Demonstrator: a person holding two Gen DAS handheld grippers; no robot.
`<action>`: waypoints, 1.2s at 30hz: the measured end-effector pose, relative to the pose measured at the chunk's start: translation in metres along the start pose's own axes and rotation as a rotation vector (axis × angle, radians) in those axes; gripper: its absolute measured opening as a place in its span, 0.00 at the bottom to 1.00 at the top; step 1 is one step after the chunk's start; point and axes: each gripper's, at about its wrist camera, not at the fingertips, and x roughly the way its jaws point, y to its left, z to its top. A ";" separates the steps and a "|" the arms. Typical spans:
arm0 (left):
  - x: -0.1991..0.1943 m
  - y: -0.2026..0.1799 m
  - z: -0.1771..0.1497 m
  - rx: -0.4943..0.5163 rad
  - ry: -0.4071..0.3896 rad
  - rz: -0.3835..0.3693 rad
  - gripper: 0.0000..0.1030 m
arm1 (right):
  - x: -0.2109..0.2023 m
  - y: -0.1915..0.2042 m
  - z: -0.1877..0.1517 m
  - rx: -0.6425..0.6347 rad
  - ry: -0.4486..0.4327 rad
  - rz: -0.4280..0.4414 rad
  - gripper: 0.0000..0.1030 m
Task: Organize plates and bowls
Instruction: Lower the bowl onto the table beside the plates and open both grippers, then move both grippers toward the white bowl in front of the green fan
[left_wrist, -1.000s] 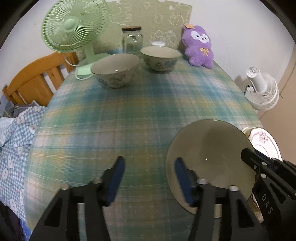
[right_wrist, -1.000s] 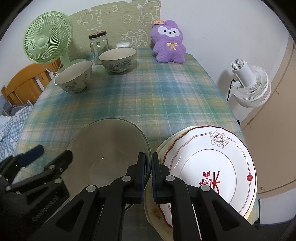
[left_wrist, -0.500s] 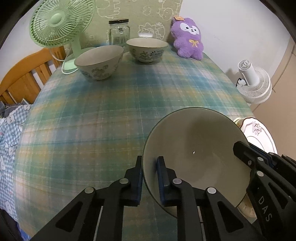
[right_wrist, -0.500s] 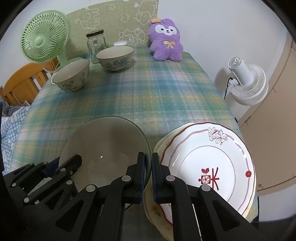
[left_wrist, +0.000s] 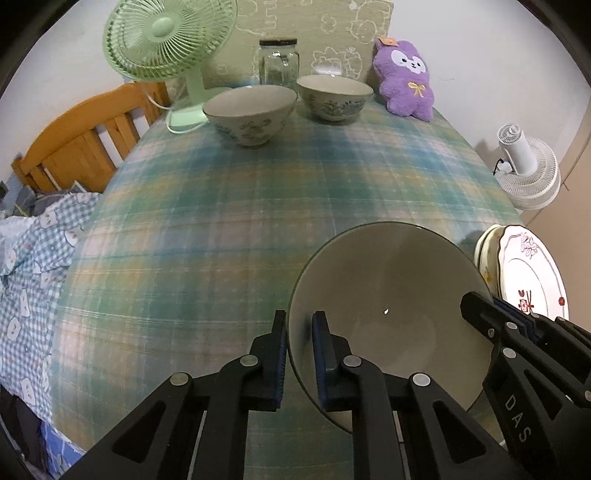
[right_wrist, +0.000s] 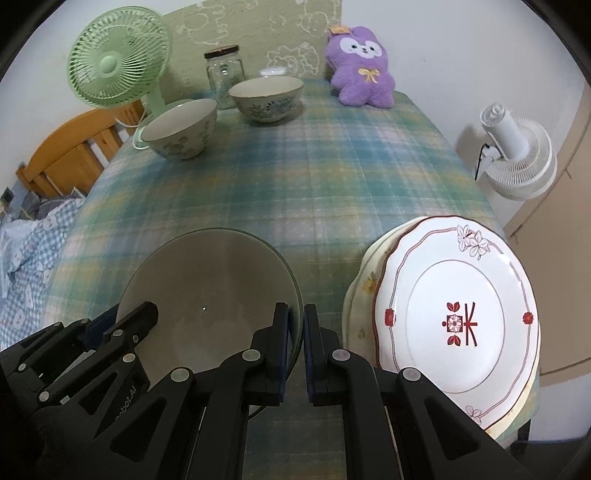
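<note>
A large grey-green bowl (left_wrist: 391, 306) (right_wrist: 210, 291) stands near the table's front edge. My left gripper (left_wrist: 299, 325) is shut on its left rim, and my right gripper (right_wrist: 295, 321) is shut on its right rim. The right gripper (left_wrist: 495, 310) also shows at the bowl's far side in the left wrist view, and the left gripper (right_wrist: 122, 321) shows in the right wrist view. Beside the bowl, on the right, lies a stack of plates (right_wrist: 454, 317) (left_wrist: 532, 273), a white one with red marks on top. Two patterned bowls (left_wrist: 251, 114) (left_wrist: 334, 96) stand at the back.
The table wears a green plaid cloth (left_wrist: 258, 206). At the back stand a green fan (left_wrist: 166, 40), a glass jar (left_wrist: 279, 62) and a purple plush toy (left_wrist: 404, 79). A white fan (right_wrist: 517, 155) stands off the right side. A wooden bed frame (left_wrist: 81, 144) lies left.
My left gripper has moved right to the large bowl and shut on its left rim. The right gripper stays shut on the right rim, and both views have shifted slightly over the table.
</note>
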 end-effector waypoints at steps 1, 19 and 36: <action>-0.001 -0.001 -0.001 0.007 -0.010 0.003 0.09 | 0.000 -0.001 0.000 0.006 0.003 0.003 0.10; 0.003 0.008 -0.003 -0.046 -0.001 0.021 0.66 | 0.011 -0.007 -0.006 -0.041 0.075 0.029 0.45; -0.066 0.018 0.030 -0.064 -0.091 0.020 0.83 | -0.069 -0.019 0.039 -0.037 -0.088 0.058 0.67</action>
